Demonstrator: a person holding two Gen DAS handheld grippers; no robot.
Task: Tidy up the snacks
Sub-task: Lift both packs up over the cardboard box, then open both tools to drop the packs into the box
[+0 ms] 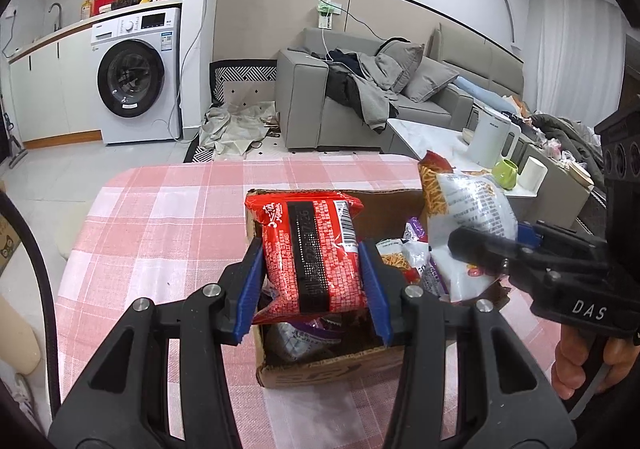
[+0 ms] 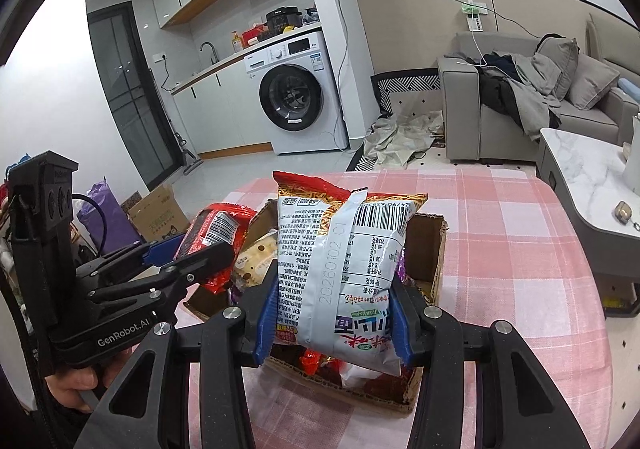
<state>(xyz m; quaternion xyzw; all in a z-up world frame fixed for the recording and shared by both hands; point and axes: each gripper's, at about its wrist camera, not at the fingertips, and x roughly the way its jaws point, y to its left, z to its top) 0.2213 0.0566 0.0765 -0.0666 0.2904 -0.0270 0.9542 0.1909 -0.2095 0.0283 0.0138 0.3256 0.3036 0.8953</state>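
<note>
My left gripper (image 1: 314,289) is shut on a red noodle packet (image 1: 314,249) and holds it above an open cardboard box (image 1: 328,369) on the pink checked tablecloth. My right gripper (image 2: 334,323) is shut on a white and orange snack bag (image 2: 340,261), held over the same box (image 2: 434,245). In the left wrist view the snack bag (image 1: 464,209) and the right gripper (image 1: 480,247) are at the right. In the right wrist view the red packet (image 2: 214,237) and the left gripper (image 2: 192,255) are at the left. Several snack packets (image 1: 408,253) lie inside the box.
The table with the pink checked cloth (image 1: 160,229) carries the box. A white marble side table (image 1: 432,133) with a kettle (image 1: 490,139) and green cup (image 1: 505,169) stands at the right. A grey sofa (image 1: 360,97) and a washing machine (image 1: 138,75) are behind. Cardboard boxes (image 2: 158,215) stand on the floor.
</note>
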